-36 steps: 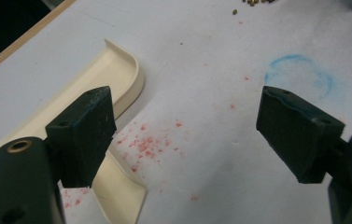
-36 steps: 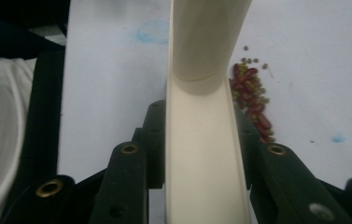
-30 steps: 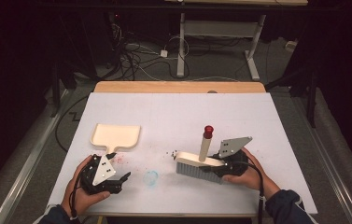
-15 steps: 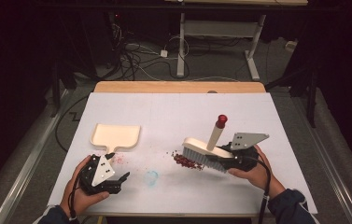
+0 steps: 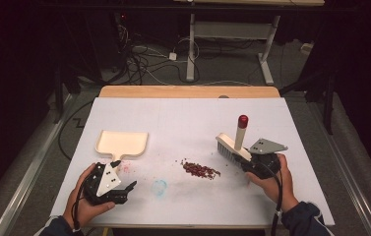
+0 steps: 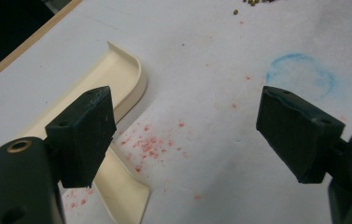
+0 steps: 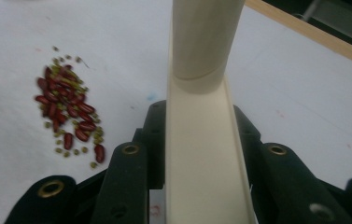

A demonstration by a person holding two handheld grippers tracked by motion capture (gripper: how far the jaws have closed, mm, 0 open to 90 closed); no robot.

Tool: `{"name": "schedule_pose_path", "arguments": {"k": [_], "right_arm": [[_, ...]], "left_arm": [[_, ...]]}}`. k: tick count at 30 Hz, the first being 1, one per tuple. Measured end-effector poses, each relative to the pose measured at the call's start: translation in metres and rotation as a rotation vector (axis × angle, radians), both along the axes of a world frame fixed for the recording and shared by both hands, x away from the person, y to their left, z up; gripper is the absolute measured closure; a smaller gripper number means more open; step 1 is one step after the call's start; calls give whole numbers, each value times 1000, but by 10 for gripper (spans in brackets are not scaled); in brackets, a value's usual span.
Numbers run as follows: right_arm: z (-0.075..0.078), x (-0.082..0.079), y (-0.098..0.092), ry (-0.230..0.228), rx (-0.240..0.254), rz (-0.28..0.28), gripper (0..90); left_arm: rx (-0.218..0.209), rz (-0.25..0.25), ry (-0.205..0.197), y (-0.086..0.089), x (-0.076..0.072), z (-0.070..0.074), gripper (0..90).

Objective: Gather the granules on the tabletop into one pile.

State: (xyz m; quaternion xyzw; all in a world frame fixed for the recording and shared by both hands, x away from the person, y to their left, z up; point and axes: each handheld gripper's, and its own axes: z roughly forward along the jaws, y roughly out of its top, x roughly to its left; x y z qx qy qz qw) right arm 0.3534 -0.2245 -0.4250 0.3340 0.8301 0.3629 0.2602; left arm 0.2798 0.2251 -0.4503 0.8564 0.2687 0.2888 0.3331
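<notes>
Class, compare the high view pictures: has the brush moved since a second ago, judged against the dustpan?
Yes. The brush, held in the right gripper, has moved right, away from the dustpan, leaving the pile of beans uncovered between them.

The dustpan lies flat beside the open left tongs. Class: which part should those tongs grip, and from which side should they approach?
Grip the dustpan's short handle, the narrow tab at its near edge that points toward the left tongs. Come in from the person's side, low over the table: the tab is probably thin enough for the jaws, while the tray is wide and walled.
</notes>
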Motion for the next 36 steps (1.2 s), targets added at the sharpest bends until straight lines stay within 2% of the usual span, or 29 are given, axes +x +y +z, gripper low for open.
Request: {"name": "schedule_pose_path", "arguments": {"k": [1, 3, 6, 8, 12, 15, 18, 24, 30, 36], "right_arm": [[-3, 0, 2, -1, -18, -13, 676], [-7, -2, 5, 10, 2, -30, 676], [-6, -9, 18, -5, -25, -98, 676], [-9, -15, 30, 1, -5, -132, 677], [-15, -23, 58, -46, -54, -160, 676], [-20, -25, 75, -64, -56, -193, 675], [-22, -27, 88, -95, -41, -210, 675], [-28, -35, 116, -128, -51, -171, 675], [-22, -32, 121, -158, -37, -158, 676], [-10, -28, 103, -181, -7, -151, 676]], "left_arm": [[-2, 0, -1, 0, 0, 0, 188], [-6, 2, -1, -1, 0, 0, 188], [-15, 3, 1, -2, 0, 1, 188], [-7, -3, -4, -4, -1, 1, 188], [-7, -12, -6, -4, -1, 1, 189], [-10, -19, -4, -4, -1, 1, 188], [-11, -21, -2, -4, 1, 1, 188], [-10, -26, -1, -5, 1, 0, 188], [-8, -27, 3, -5, 2, 0, 188], [-4, -30, 6, -6, 3, -1, 188]]}}
